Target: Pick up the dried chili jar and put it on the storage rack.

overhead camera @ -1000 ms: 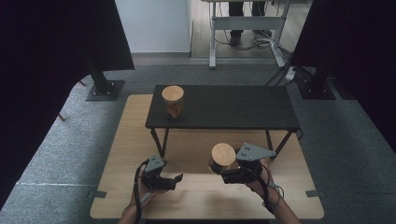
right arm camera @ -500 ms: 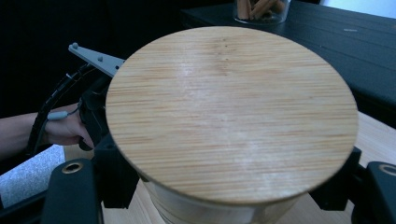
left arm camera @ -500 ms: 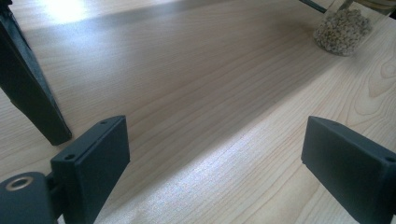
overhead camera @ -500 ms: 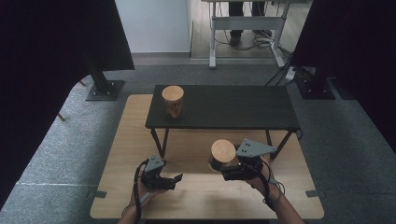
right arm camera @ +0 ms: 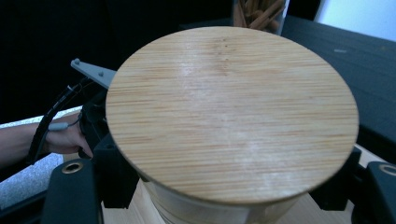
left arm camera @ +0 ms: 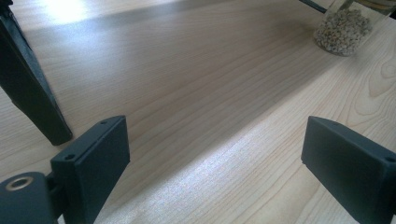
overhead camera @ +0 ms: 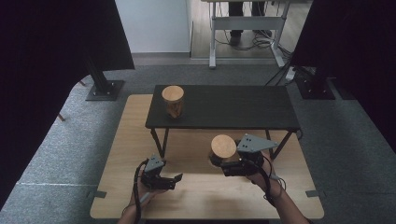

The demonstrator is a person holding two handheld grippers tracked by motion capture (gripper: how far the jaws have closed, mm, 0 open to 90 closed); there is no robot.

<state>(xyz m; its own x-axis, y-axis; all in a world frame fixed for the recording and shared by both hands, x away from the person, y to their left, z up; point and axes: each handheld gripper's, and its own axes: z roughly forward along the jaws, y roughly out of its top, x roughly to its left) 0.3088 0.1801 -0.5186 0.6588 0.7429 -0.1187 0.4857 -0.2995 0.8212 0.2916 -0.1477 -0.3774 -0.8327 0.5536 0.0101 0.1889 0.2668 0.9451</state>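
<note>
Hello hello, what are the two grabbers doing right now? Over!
Right gripper shut on glass jar with round bamboo lid, at wooden table. Left gripper open, empty. Black shelf ahead carries second lidded jar.

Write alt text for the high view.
The right gripper grips a wooden-lidded jar above a light wooden table. The left gripper rests open nearby, and a second lidded jar stands on a small black table.
</note>
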